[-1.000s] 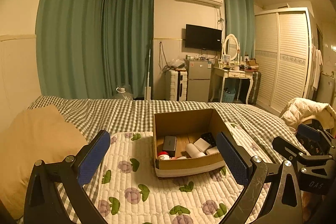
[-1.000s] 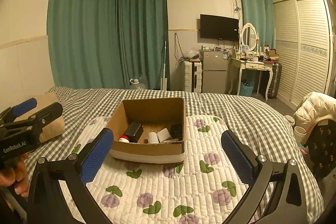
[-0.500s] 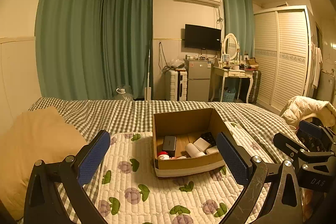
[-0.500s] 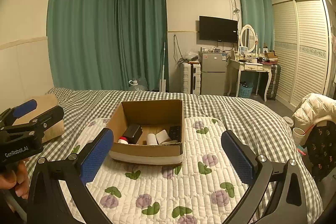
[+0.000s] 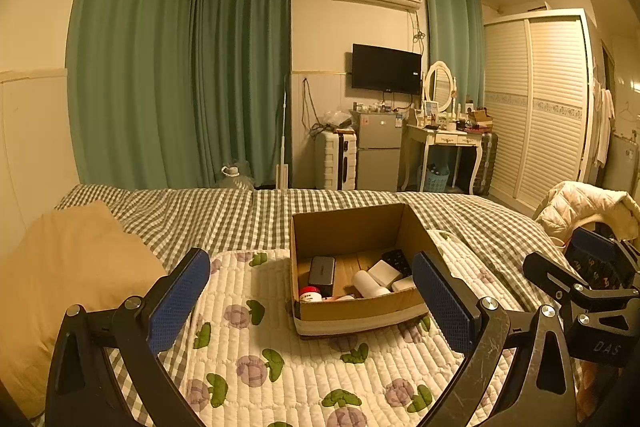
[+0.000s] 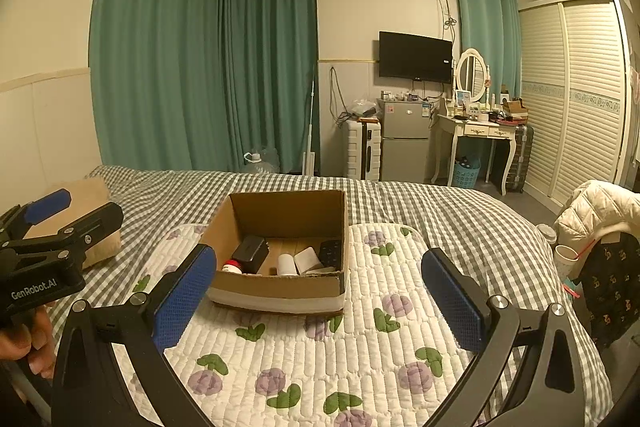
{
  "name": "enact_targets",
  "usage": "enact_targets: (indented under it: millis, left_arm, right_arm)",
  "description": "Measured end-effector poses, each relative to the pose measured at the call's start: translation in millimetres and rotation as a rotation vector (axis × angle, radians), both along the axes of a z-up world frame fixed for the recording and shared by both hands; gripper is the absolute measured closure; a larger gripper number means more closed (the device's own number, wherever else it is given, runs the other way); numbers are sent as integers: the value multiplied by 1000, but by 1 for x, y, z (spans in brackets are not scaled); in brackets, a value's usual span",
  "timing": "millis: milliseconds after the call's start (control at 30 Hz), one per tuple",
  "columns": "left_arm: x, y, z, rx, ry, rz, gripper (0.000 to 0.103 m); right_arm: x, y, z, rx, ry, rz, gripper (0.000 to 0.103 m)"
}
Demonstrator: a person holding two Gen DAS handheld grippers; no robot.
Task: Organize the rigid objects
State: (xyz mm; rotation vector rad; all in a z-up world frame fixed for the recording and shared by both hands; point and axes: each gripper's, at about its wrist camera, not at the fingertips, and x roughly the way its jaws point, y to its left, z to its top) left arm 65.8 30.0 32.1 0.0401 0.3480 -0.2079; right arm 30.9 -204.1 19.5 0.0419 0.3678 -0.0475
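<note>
While the left wrist view looks down the bed, the left gripper [image 5: 310,297] hangs above the flowered quilt [image 5: 288,359] with its 2 blue-padded fingers [image 5: 178,301] spread wide and nothing between them. Just beyond the fingertips sits an open cardboard box [image 5: 356,311] on the quilt, slightly right of centre. Inside it lie a black rectangular case [image 5: 321,269] at the left, a red-capped jar [image 5: 310,294] at the near left corner, a white cylinder [image 5: 368,283] near the middle, 2 white blocks [image 5: 386,273] beside it, and a dark remote [image 5: 396,261] toward the right wall. A tan pillow [image 5: 68,267] rests at the left on the checked bedcover [image 5: 192,215]. The right gripper [image 5: 580,279] shows at the right edge, side on; from here I cannot tell how far it is open.

In the right wrist view, the right gripper [image 6: 318,291] is also spread wide and empty over the quilt [image 6: 360,347]. The box [image 6: 280,285] stands ahead and a little left, apart from both fingertips, with the case [image 6: 250,253], jar [image 6: 232,267], cylinder [image 6: 287,263] and remote [image 6: 331,253] visible inside. At the left edge the left gripper [image 6: 48,223] appears side on, held by a hand [image 6: 28,339] at the bottom corner. A white jacket [image 6: 596,207] lies over a chair at the right.
</note>
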Motion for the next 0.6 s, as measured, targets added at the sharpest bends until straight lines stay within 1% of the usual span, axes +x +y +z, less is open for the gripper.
enact_targets:
  millis: [167, 367, 600]
  left_arm:
    - [0, 1, -1, -2, 6, 4, 0]
    - [2, -2, -3, 19, 26, 12, 0]
    - [1, 0, -6, 12, 32, 22, 0]
  right_arm:
    - [-1, 0, 0, -2, 1, -1, 0]
    - [-3, 2, -2, -11, -1, 9, 0]
    - [-2, 2, -6, -12, 9, 5, 0]
